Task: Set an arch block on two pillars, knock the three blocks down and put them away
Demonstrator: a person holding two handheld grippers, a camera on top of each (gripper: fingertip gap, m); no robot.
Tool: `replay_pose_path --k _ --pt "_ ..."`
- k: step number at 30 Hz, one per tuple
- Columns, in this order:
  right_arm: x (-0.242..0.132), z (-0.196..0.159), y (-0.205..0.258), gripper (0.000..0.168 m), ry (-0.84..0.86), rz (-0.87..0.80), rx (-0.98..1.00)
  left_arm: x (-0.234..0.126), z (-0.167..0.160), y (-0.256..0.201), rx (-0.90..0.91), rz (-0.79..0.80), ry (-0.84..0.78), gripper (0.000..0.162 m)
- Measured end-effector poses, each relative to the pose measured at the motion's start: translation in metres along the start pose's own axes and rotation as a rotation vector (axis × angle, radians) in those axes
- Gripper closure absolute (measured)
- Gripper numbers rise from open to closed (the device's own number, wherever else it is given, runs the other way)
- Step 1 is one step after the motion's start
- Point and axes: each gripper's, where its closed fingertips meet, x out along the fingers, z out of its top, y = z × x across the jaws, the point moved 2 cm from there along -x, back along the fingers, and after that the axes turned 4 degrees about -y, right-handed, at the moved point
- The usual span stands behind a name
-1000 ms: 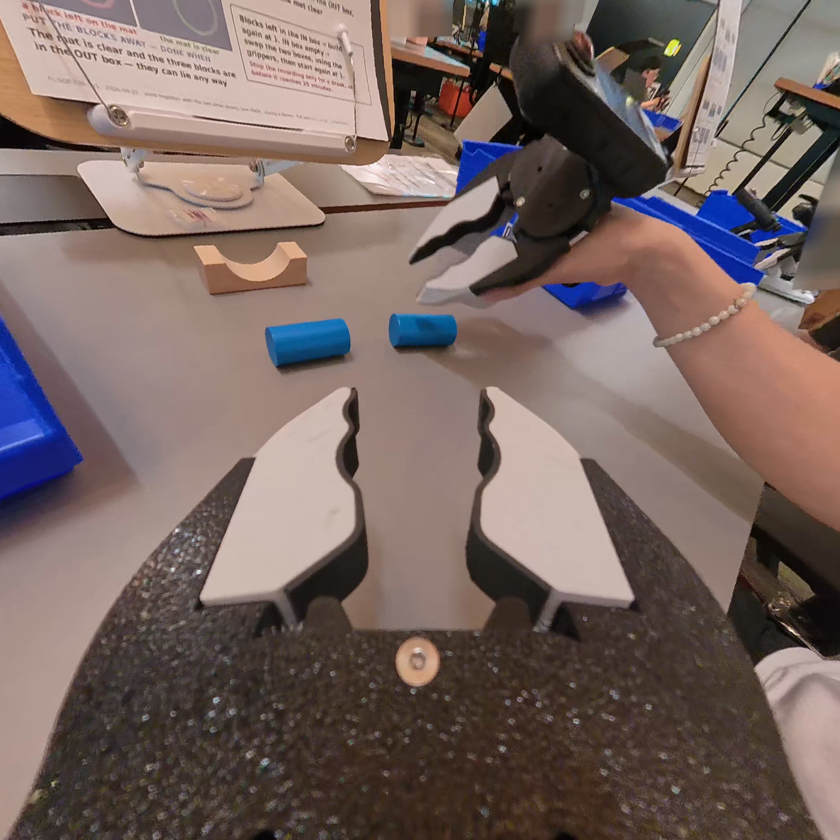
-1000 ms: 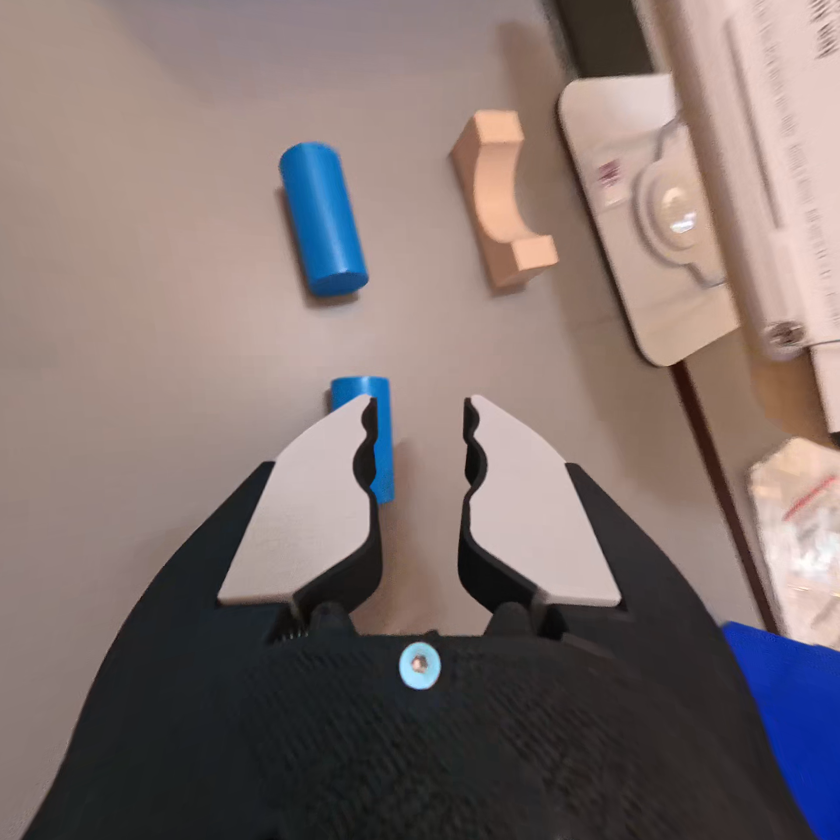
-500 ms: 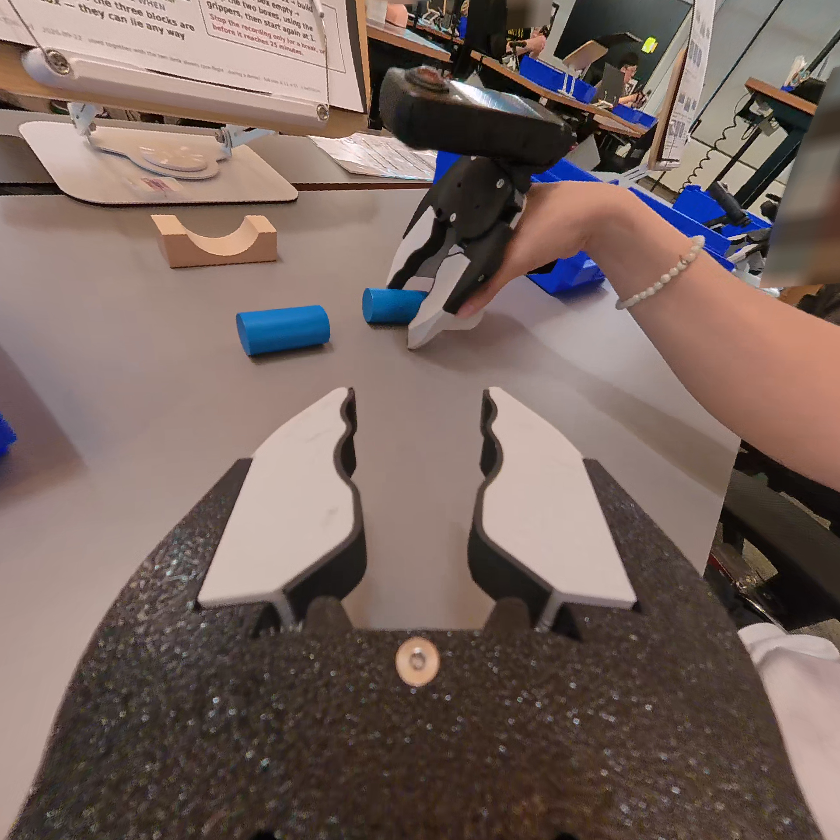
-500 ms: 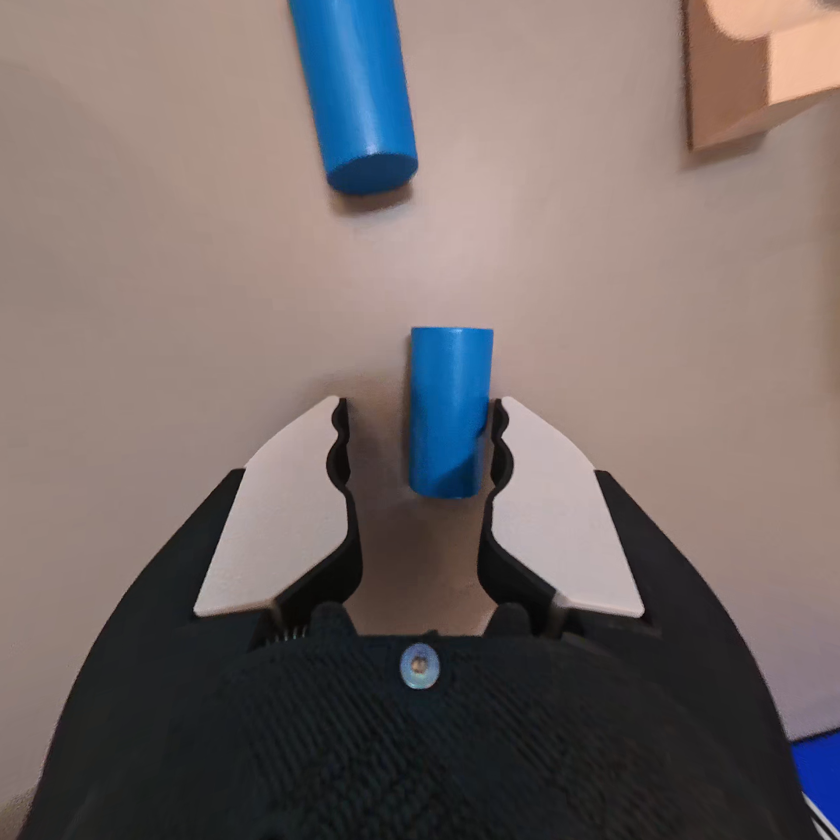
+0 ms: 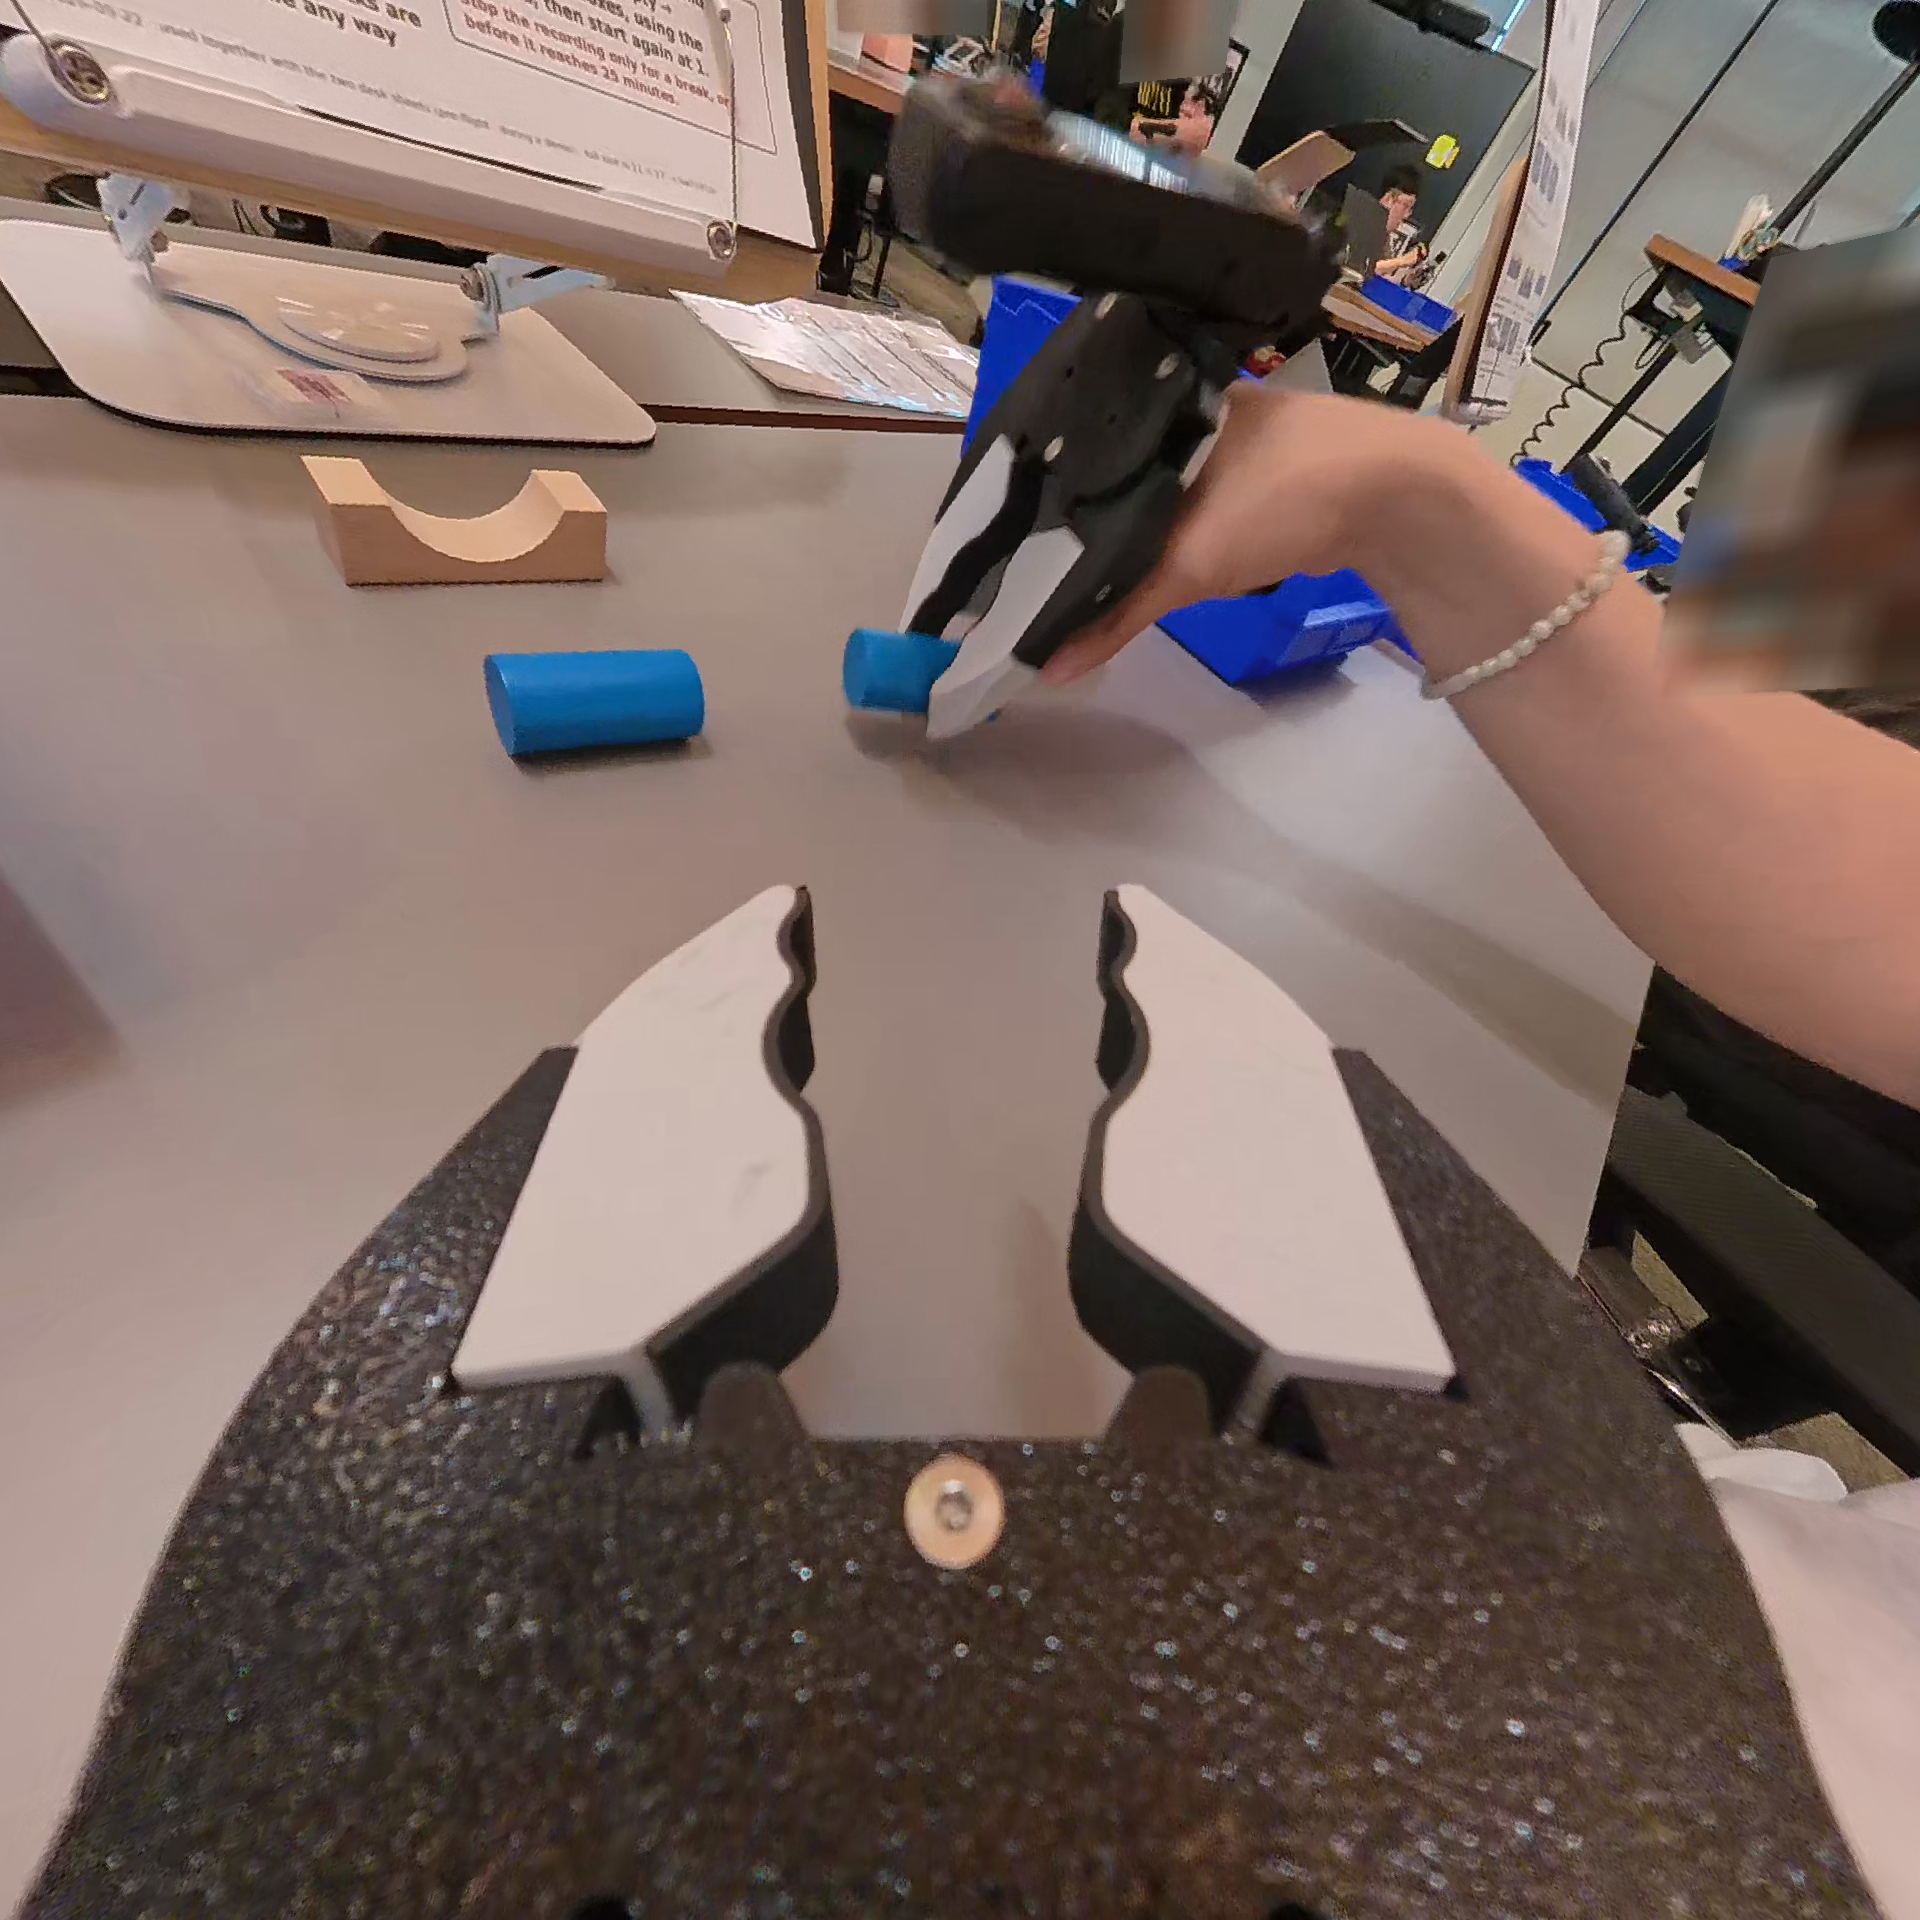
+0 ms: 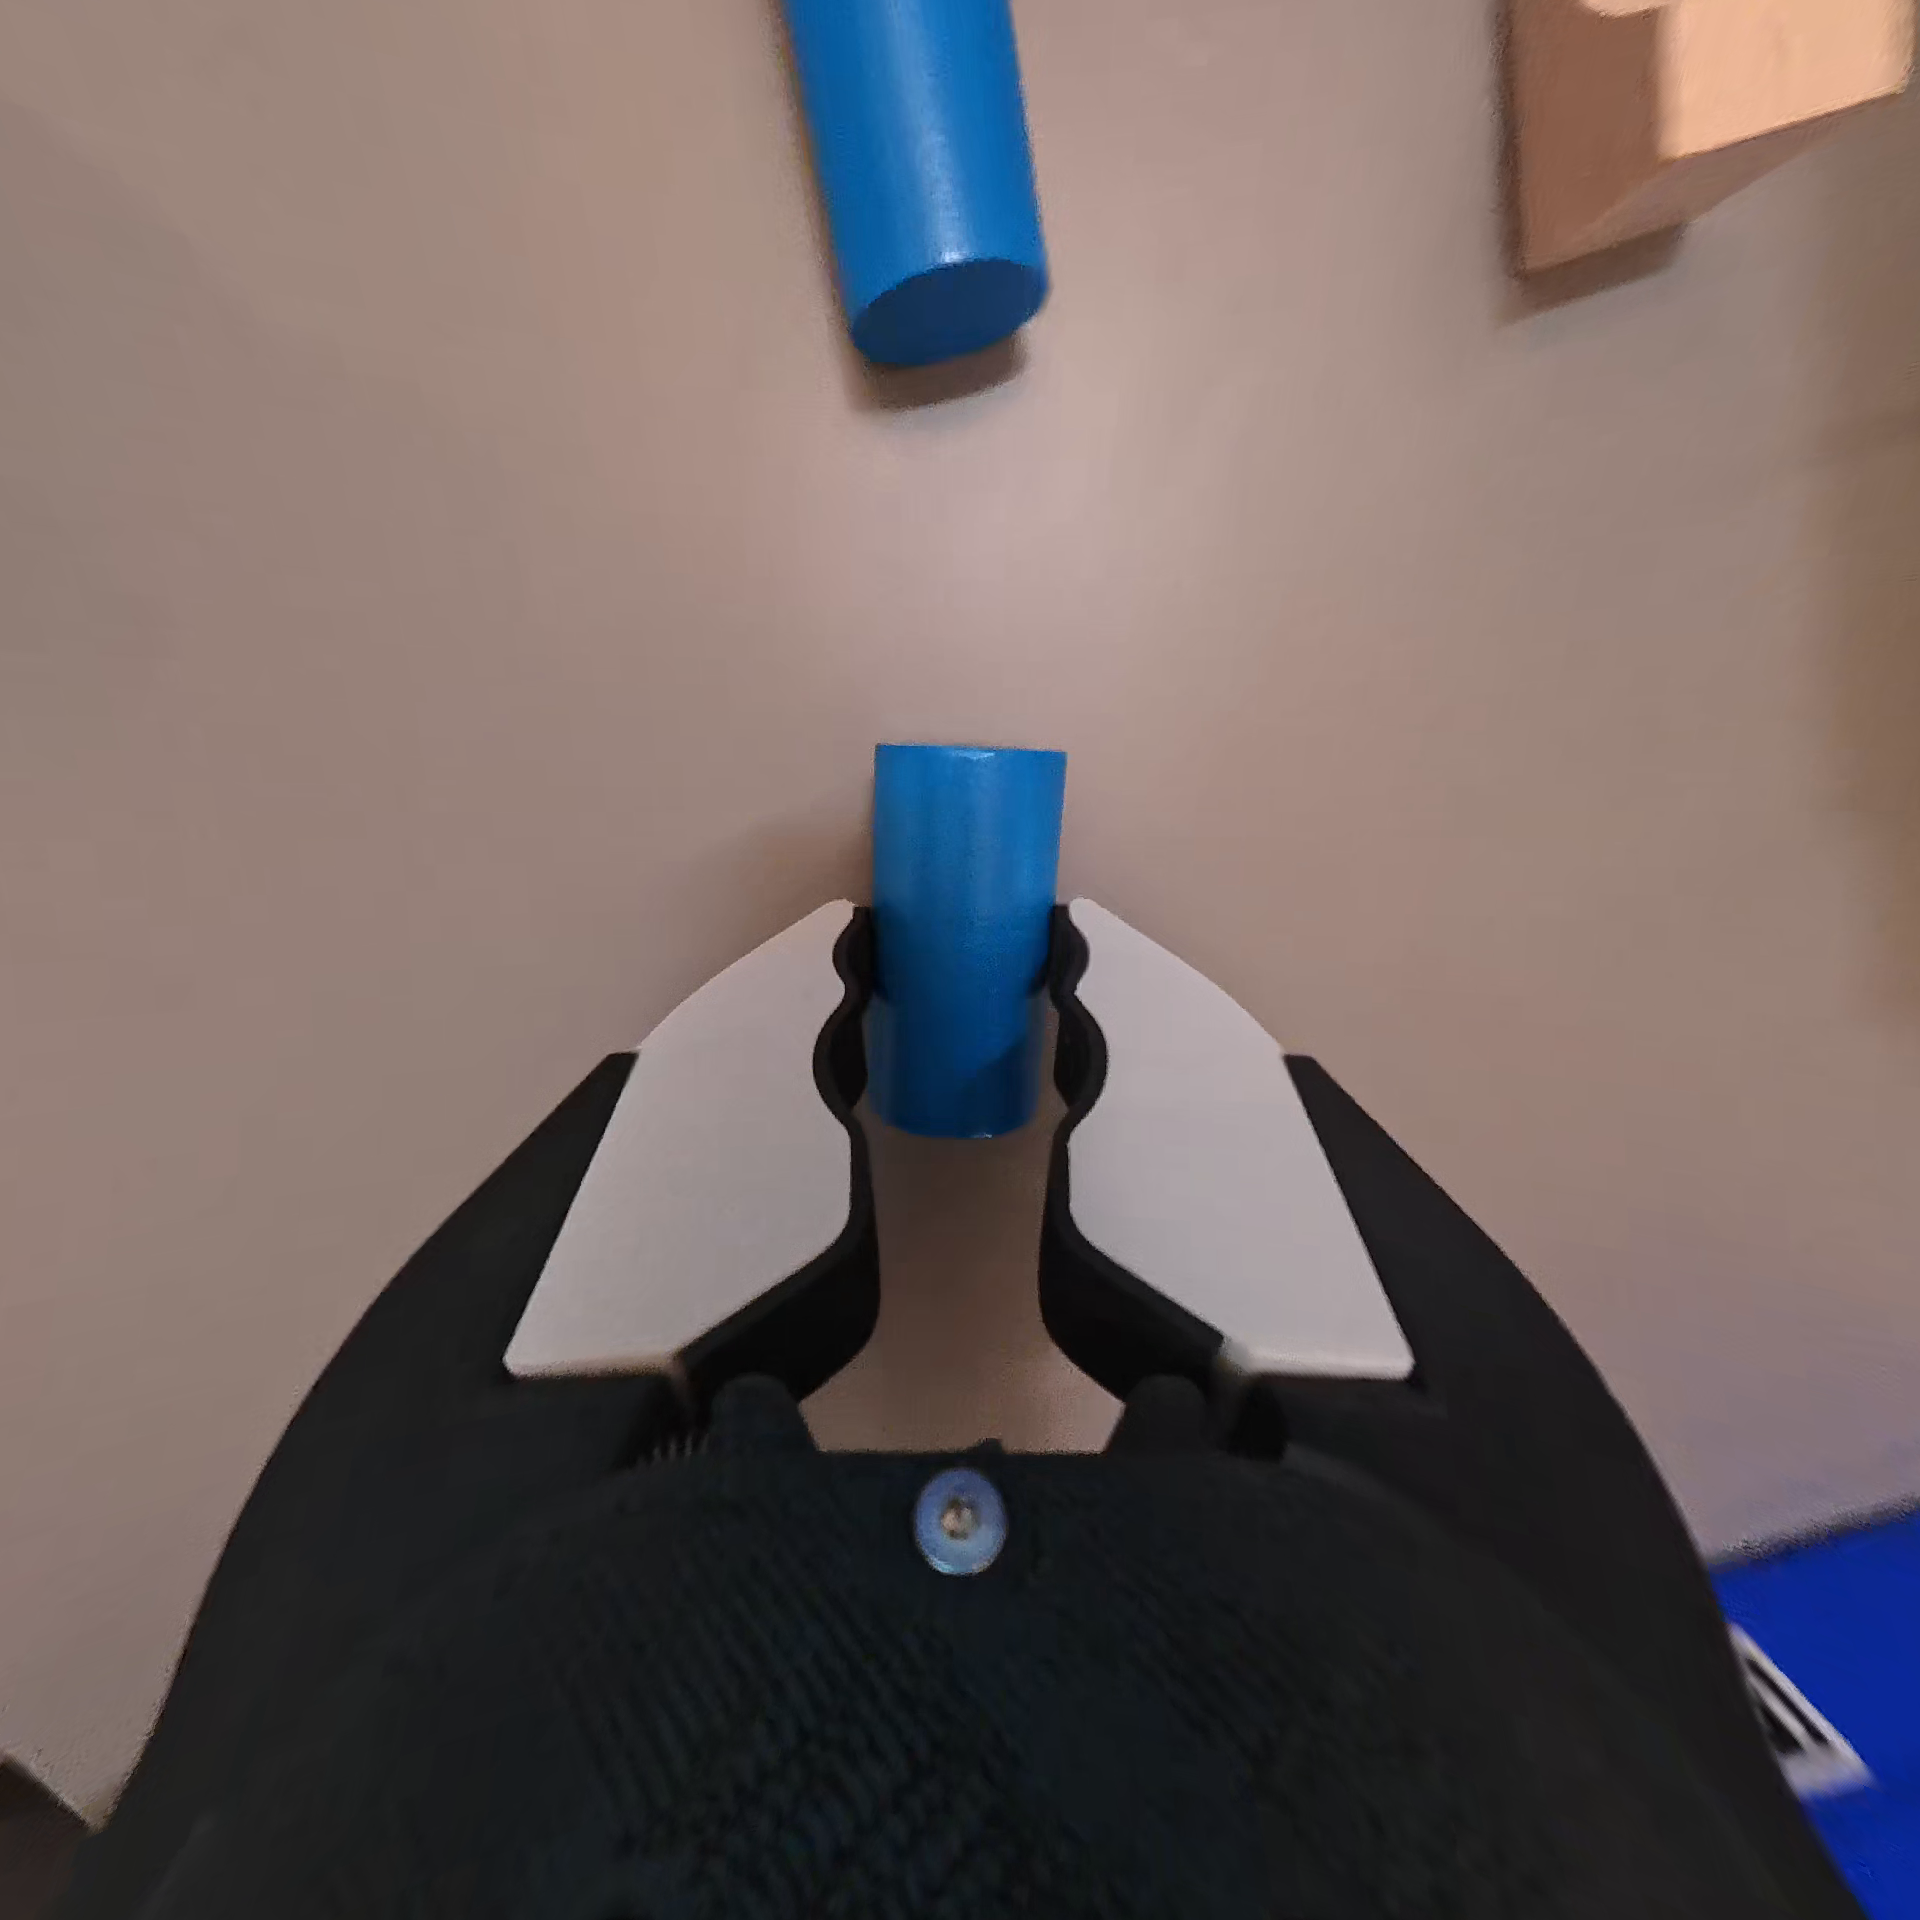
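Note:
My right gripper (image 6: 961, 914) is shut on a small blue cylinder (image 6: 966, 883) that lies on the grey table (image 6: 416, 623). Both fingertips press its sides. In the left wrist view the right gripper (image 5: 951, 675) tilts down onto that small cylinder (image 5: 888, 670), held by a person's hand. A larger blue cylinder (image 6: 920, 166) lies just beyond it, also in the left wrist view (image 5: 592, 698). A wooden block with a curved notch (image 5: 457, 525) sits farther back. My left gripper (image 5: 954, 914) is open and empty, low over the table, short of the cylinders.
A white stand base (image 5: 312, 353) with a clipped paper sheet (image 5: 436, 62) stands at the back left. Blue bins (image 5: 1288, 623) sit at the right behind the hand. A blue edge (image 6: 1829, 1652) shows at lower right of the right wrist view. The table's right edge (image 5: 1600, 1143) is near. Across from one pair of fingers to the other is roughly 20 cm.
My right gripper came down over the small blue cylinder and closed its fingers on it. My left gripper stayed open and moved a little closer to the blocks.

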Motion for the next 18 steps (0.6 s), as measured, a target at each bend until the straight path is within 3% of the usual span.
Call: replay_pose_path --k 5,10,13,18 --pt "-0.096 -0.026 -0.038 0.135 -0.1 -0.183 0.083 -0.003 0.002 -0.001 0.011 -0.001 -0.005 0.11" --pt "-0.185 -0.109 -0.106 0.135 -0.125 -0.419 0.369 -0.002 0.005 -0.003 -0.001 -0.012 -0.019 0.11" --pt "-0.185 -0.175 -0.139 0.135 -0.086 -0.434 0.577 -0.001 0.005 -0.007 0.005 -0.024 -0.02 0.11" --pt "-0.137 -0.257 -0.151 0.134 0.004 -0.36 0.813 0.0 0.006 -0.009 0.016 -0.031 -0.002 0.11"
